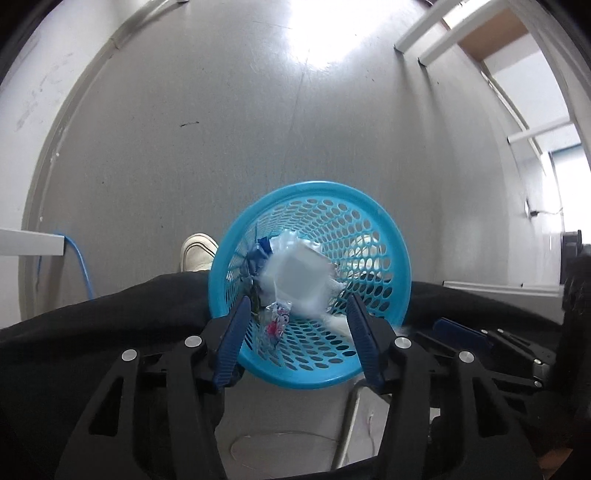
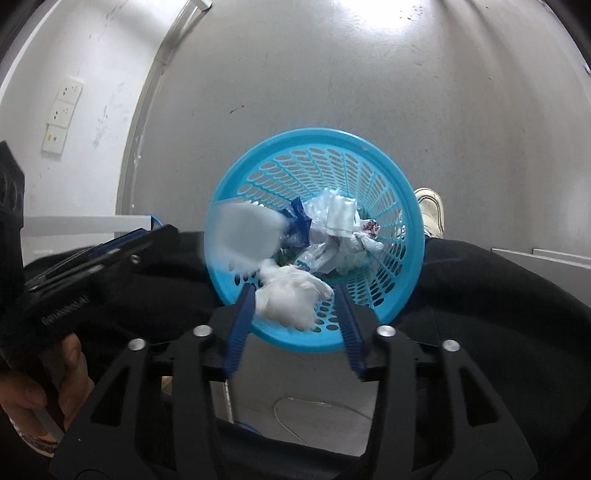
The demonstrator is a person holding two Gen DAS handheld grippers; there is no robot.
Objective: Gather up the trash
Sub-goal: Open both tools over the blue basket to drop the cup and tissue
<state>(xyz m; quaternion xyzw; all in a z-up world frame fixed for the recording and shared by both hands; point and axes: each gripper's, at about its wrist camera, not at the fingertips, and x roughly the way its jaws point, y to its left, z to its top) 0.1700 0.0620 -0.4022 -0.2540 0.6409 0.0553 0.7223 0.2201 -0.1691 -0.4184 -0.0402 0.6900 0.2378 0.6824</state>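
A blue perforated plastic wastebasket (image 1: 376, 236) stands on the grey floor below both grippers, and also shows in the right wrist view (image 2: 402, 206). It holds several pieces of trash: clear plastic bags (image 2: 332, 218), a dark blue wrapper (image 2: 299, 221) and a small colourful wrapper (image 1: 275, 323). A blurred white piece (image 1: 301, 277) is in the air over the basket mouth; it shows blurred in the right wrist view (image 2: 247, 236). A crumpled white tissue (image 2: 291, 299) hangs between my right fingers. My left gripper (image 1: 299, 317) is open above the basket. My right gripper (image 2: 295, 306) is open above the basket rim.
My legs in black trousers and a white shoe (image 1: 197, 253) flank the basket. White shelf frames (image 1: 436, 33) stand at the far right. A blue cable (image 1: 81, 266) runs along the left wall. Wall sockets (image 2: 62, 118) are on the left wall. My left gripper's body (image 2: 88, 266) is beside the right.
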